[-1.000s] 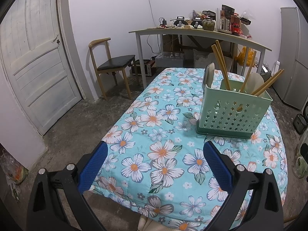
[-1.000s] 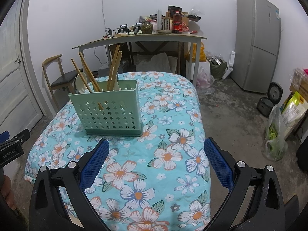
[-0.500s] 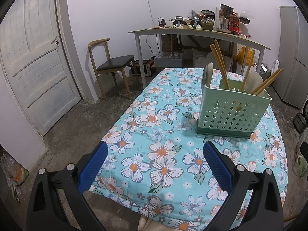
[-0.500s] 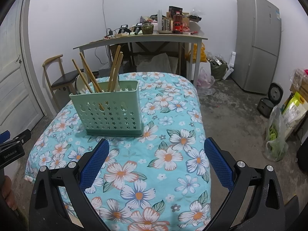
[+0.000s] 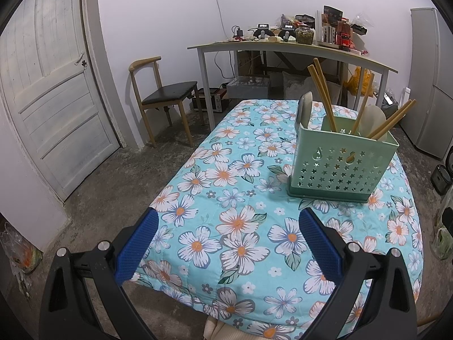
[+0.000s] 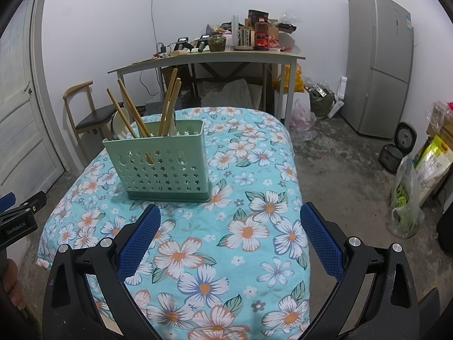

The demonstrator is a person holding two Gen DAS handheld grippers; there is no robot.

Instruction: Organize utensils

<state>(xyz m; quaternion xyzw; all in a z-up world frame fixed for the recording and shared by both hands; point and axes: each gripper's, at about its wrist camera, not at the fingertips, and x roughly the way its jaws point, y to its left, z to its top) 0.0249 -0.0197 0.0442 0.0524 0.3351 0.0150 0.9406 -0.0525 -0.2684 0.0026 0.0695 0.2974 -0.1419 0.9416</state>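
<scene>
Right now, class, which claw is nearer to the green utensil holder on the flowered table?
Right, though only slightly. The right claw hangs open just in front of the green utensil holder, holder ahead-left. The left claw is open too, farther back near the table edge, holder ahead-right.

Left claw (image 5: 226, 240) view drawn slightly back and up, utensil basket (image 5: 341, 167) a little lower in its picture, right claw (image 6: 230, 239) view shifted slightly, basket a little further right, chopsticks (image 6: 133, 116) unchanged inside it.

Both grippers' fingers (image 5: 136, 243) (image 6: 321, 239) spread wide, empty.
</scene>
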